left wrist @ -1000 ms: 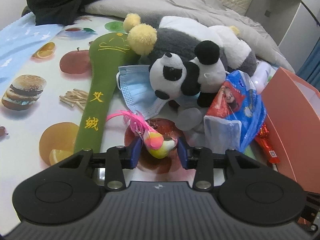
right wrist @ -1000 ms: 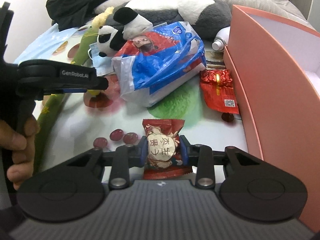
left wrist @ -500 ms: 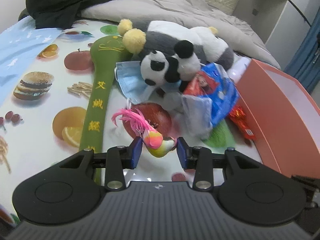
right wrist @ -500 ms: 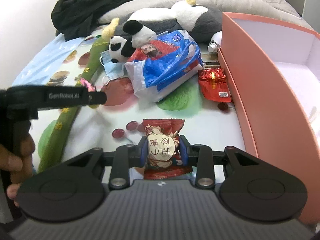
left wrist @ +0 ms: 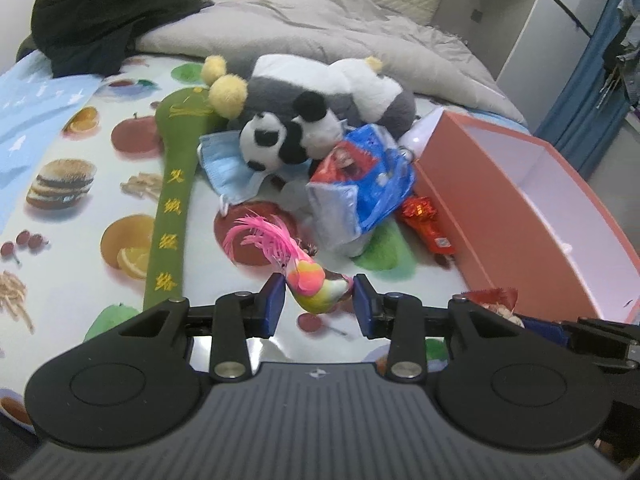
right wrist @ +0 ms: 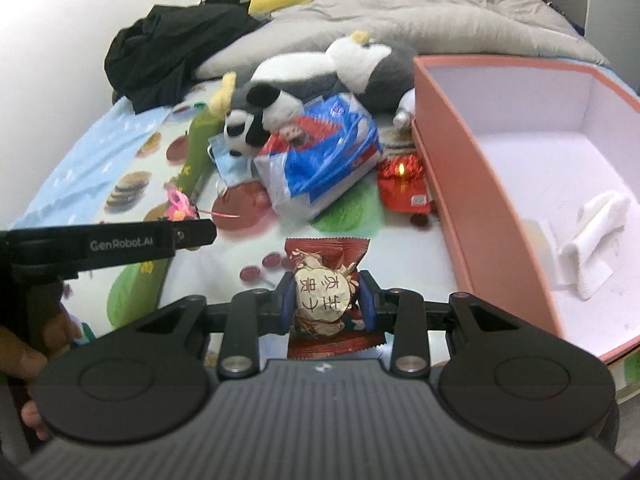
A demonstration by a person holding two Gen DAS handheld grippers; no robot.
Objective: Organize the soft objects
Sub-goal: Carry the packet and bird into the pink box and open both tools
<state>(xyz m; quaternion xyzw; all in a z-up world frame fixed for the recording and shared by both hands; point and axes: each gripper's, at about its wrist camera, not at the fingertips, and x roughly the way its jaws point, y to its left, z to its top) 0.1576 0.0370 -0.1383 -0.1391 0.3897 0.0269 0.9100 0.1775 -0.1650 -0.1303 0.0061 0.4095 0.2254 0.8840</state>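
Observation:
My left gripper (left wrist: 318, 300) is shut on a small toy bird (left wrist: 316, 286) with a pink feather tail, held above the fruit-print sheet (left wrist: 72, 184). A red snack packet (right wrist: 326, 300) sits pinched upright in my right gripper (right wrist: 326, 306), which is shut on it. Beyond lie a panda plush (left wrist: 280, 140), a larger grey and white plush (left wrist: 340, 88), a blue face mask (left wrist: 226, 168), a blue and red plastic bag (left wrist: 368, 176) and a long green cushion (left wrist: 176, 188). The pink box (right wrist: 452, 168) stands open at the right, with white folded cloth (right wrist: 592, 236) inside.
A red foil packet (left wrist: 424, 220) lies beside the box wall. Black clothing (left wrist: 108, 12) and a grey quilt (left wrist: 328, 24) fill the far end of the bed. A hand (right wrist: 24, 356) holds the left gripper's handle at the left edge of the right wrist view.
Both grippers have risen and drawn back from the pile with their loads still held. The pile looks smaller and more of the pink box's inside shows.

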